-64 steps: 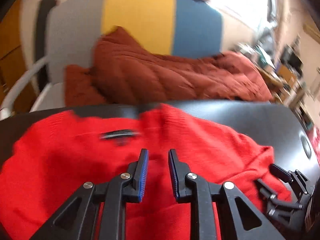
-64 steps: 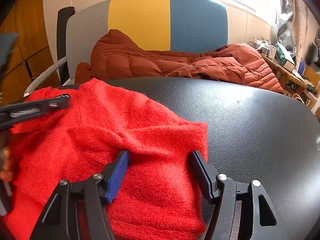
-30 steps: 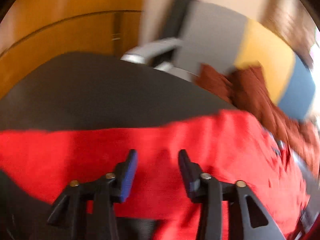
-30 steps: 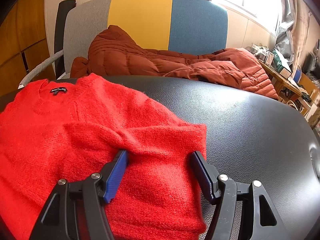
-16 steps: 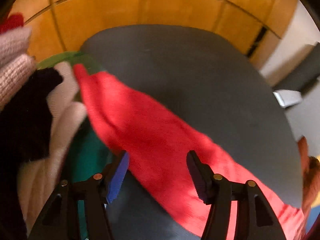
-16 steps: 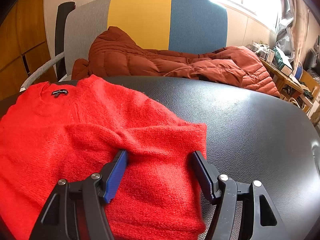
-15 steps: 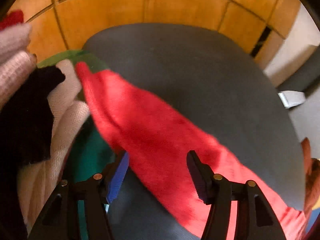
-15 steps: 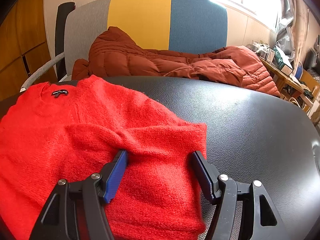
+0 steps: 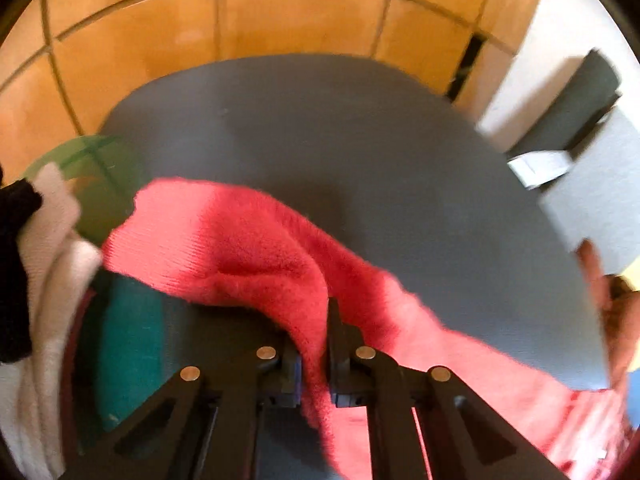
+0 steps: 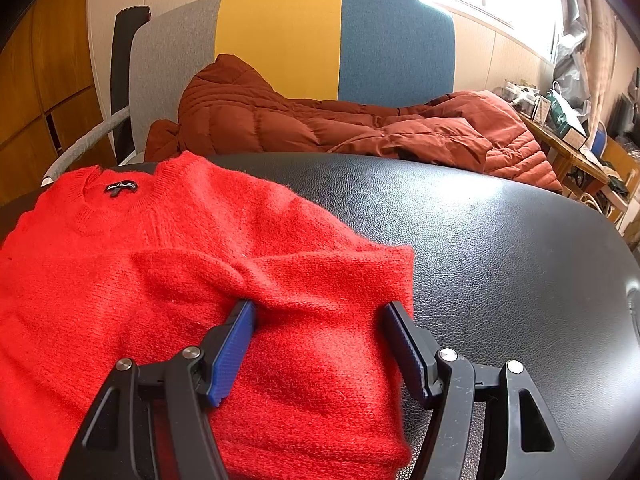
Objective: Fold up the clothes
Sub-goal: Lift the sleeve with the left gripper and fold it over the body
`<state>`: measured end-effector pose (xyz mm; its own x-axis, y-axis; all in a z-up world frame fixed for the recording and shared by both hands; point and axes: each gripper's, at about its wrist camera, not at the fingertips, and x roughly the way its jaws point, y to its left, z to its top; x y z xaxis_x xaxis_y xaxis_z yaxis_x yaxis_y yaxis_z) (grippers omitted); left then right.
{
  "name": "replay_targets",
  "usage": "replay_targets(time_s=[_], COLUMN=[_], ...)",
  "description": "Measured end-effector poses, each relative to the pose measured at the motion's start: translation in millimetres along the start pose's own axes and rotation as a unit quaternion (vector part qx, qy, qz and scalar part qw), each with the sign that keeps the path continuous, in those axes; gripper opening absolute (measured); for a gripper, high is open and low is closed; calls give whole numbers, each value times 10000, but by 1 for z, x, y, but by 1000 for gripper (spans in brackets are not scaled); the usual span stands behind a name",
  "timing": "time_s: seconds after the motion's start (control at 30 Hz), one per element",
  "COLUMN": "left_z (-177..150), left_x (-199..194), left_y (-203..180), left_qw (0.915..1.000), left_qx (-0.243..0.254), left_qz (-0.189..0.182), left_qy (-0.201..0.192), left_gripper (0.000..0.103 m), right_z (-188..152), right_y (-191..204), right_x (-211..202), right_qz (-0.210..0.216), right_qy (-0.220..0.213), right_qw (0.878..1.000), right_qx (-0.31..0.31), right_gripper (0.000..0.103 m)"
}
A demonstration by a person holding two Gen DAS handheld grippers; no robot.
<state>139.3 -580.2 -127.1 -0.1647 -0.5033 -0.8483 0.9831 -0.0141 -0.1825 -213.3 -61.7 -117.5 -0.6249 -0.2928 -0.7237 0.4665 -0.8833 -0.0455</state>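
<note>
While the left tongs (image 9: pixel 313 364) clamp the fuzzy red knit sweater's (image 10: pixel 168 272) sleeve (image 9: pixel 224 240), evidently for folding inward, the right tongs (image 10: pixel 320 344) stand apart. They straddle the folded side, likely steadying it on the black leather tabletop (image 10: pixel 500 240).

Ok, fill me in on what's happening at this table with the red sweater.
A person is folding a red sweater on a black table with two handheld grippers. The left gripper is shut on the sweater's sleeve, lifting it off the table near a pile of other clothes. The right gripper is open, its fingers straddling the already folded-in right side of the sweater. The collar lies at the table's far edge.
</note>
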Motion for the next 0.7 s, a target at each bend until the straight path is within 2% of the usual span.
replay_targets(time_s=[0.1, 0.13, 0.2, 0.3, 0.37, 0.4, 0.53, 0.6, 0.63, 0.7], left_z=[-6, -10, -23, -59, -84, -97, -157, -190, -201, -221], left_x=[-35, -47, -75, -111, -128, -130, -141, -141, -140, -139], left_y=[-23, -36, -68, -115, -144, -164, -189, -198, -197, -188], left_qw=[9960, 9927, 9803, 9538, 9311, 9207, 8788, 8579, 8512, 8454], left_qx=[243, 403, 826, 1665, 2258, 2533, 3475, 3838, 3951, 4063], left_qz=[-805, -1070, -1714, -2416, -2786, -2903, -3256, -3415, -3455, -3465], left_qy=[-294, -383, -524, -648, -671, -627, -312, -90, 13, 131], left_gripper=[7, 7, 7, 7, 7, 7, 10, 27, 28, 28], right_z=[0, 0, 0, 0, 0, 1, 1, 1, 1, 1], right_y=[1, 1, 1, 0, 0, 0, -1, -1, -2, -2], right_x=[0, 0, 0, 0, 0, 0, 0, 0, 0, 0], right_qz=[-12, -14, -9, -1, 3, 5, 18, 27, 31, 41], right_qy=[0, 1, 2, 3, 4, 5, 6, 8, 8, 9], right_qw=[10000, 10000, 10000, 10000, 10000, 10000, 10000, 10000, 10000, 10000], right_qx=[-9, -10, -6, 0, 5, 7, 19, 26, 30, 39], right_gripper=[67, 67, 67, 67, 67, 67, 67, 67, 67, 67])
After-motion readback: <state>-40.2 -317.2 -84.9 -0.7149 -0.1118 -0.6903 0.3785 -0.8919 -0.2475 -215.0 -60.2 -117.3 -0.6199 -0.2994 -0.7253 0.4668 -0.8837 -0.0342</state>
